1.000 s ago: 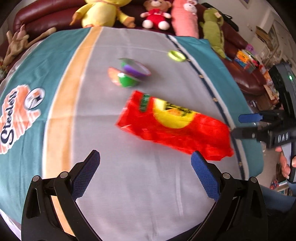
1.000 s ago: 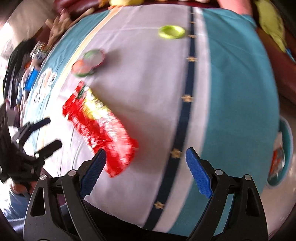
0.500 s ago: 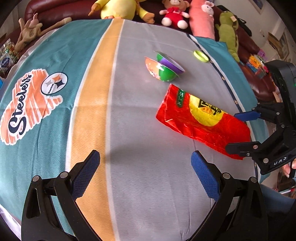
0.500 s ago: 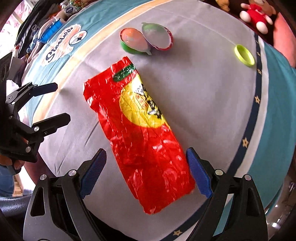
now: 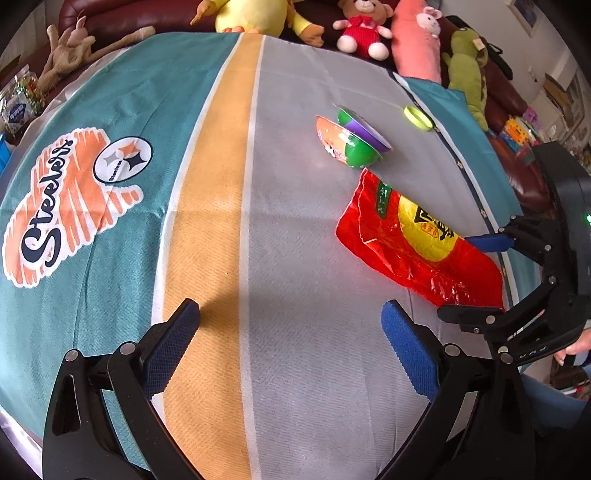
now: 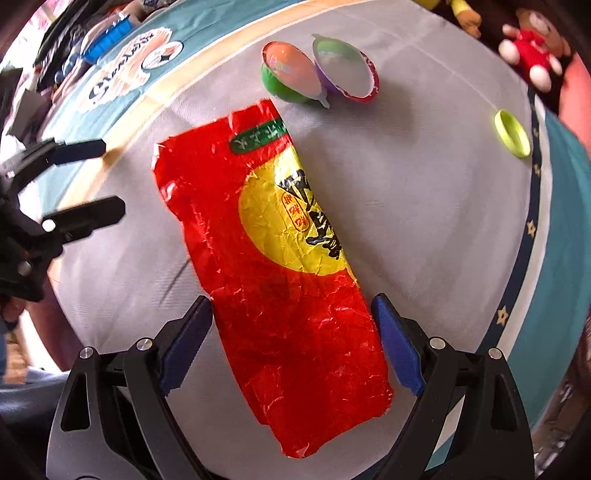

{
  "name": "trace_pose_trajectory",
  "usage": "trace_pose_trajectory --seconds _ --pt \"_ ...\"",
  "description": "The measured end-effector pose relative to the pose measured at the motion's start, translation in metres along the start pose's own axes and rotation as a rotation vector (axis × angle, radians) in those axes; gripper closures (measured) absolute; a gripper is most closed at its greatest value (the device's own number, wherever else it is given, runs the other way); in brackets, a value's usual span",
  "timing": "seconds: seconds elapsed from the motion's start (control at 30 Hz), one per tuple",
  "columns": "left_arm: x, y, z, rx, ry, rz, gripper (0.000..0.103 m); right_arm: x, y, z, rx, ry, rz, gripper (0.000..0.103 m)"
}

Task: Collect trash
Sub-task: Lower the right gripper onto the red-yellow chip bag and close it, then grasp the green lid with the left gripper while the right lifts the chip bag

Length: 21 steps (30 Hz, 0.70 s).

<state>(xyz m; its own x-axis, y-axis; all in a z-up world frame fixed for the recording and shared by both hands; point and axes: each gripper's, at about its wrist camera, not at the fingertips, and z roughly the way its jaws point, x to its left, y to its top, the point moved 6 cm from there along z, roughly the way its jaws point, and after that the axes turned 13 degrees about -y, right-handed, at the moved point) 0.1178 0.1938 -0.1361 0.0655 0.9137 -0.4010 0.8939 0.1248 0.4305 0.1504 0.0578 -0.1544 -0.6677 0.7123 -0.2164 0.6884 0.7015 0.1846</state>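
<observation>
A flat red snack wrapper (image 6: 280, 266) with a yellow circle lies on the grey cloth. It also shows in the left wrist view (image 5: 413, 240) at the right. My right gripper (image 6: 291, 328) is open, its two fingers on either side of the wrapper's near end, low over it. It shows from the side in the left wrist view (image 5: 476, 273). My left gripper (image 5: 291, 339) is open and empty over bare cloth, left of the wrapper. Two jelly cups (image 6: 317, 74) lie on their sides just beyond the wrapper's far end.
A yellow-green ring (image 6: 511, 133) lies on the cloth at the far right by the dark starred stripe (image 6: 524, 243). Plush toys (image 5: 362, 27) line a dark red sofa behind the table. The cloth has a Steelers logo (image 5: 70, 199) at the left.
My right gripper has moved forward and lower, so the wrapper's near end now lies between its fingers. My left gripper has swung left, away from the wrapper.
</observation>
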Motion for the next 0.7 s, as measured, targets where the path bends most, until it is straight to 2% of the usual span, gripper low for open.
trace_pose_trajectory --seconds 0.07,0.1,0.17,0.23,0.33,0.37,0.4,0.53,0.7 --pt "0.0 0.001 0.001 0.001 0.0 0.002 0.004 0.002 -0.001 -0.001 -0.016 -0.01 -0.007 0.021" --pt "-0.001 0.002 0.002 0.002 -0.002 0.001 0.004 0.002 -0.002 -0.002 -0.027 -0.012 -0.01 0.025" --pt "-0.002 0.005 0.004 0.003 -0.005 -0.001 0.004 0.004 -0.003 -0.006 -0.04 -0.009 -0.017 0.038" --pt "-0.005 0.007 0.005 0.005 -0.01 0.0 0.004 0.005 -0.005 -0.01 -0.041 0.001 -0.015 0.055" --pt "-0.011 0.01 0.006 0.005 -0.01 0.016 0.004 0.0 -0.006 -0.018 -0.047 0.036 0.021 0.068" --pt "-0.014 0.011 0.005 0.004 -0.01 0.022 0.004 -0.001 -0.005 -0.023 -0.049 0.053 0.036 0.085" --pt "-0.017 0.013 0.005 0.001 -0.013 0.03 0.004 -0.004 -0.005 -0.026 -0.048 0.052 0.054 0.091" --pt "-0.027 0.022 0.007 -0.005 -0.018 0.048 0.004 -0.021 -0.01 -0.032 -0.048 0.062 0.123 0.092" --pt "-0.048 0.038 0.011 -0.019 -0.045 0.08 0.004 -0.072 -0.031 -0.039 -0.062 0.055 0.237 0.092"
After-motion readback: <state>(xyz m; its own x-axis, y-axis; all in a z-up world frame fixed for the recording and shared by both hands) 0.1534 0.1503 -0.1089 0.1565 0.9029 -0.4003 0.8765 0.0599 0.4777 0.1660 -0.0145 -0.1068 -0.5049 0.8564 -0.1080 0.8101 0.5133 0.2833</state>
